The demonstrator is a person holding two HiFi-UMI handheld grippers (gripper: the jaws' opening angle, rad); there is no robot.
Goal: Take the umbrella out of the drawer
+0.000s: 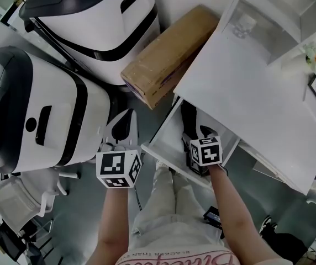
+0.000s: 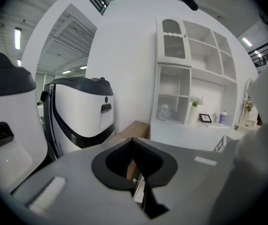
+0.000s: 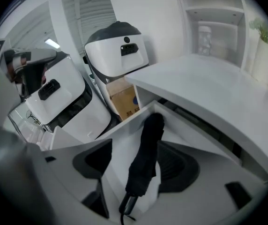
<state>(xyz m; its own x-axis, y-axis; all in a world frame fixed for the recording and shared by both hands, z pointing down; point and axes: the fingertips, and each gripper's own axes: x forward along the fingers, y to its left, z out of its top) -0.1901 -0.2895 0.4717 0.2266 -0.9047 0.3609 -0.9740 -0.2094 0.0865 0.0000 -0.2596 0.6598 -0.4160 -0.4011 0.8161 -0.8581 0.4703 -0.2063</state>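
Note:
A black folded umbrella (image 3: 145, 149) lies lengthwise in the open white drawer (image 3: 124, 122), its handle end toward the camera. My right gripper (image 3: 141, 156) is open and straddles the umbrella, one jaw on each side, with a gap showing on the left. In the head view the right gripper (image 1: 194, 139) reaches into the drawer (image 1: 166, 164) over the umbrella (image 1: 188, 117). Left of the drawer, my left gripper (image 1: 125, 120) is held off to the side. The left gripper (image 2: 134, 142) is shut, its jaws meeting at the tips with nothing between them.
The white desk top (image 1: 246, 87) overhangs the back of the drawer. A cardboard box (image 1: 166, 51) leans beside the desk. Two large white-and-black machines (image 1: 36, 115) (image 1: 100, 21) stand to the left. White shelves (image 2: 190, 93) hold small items.

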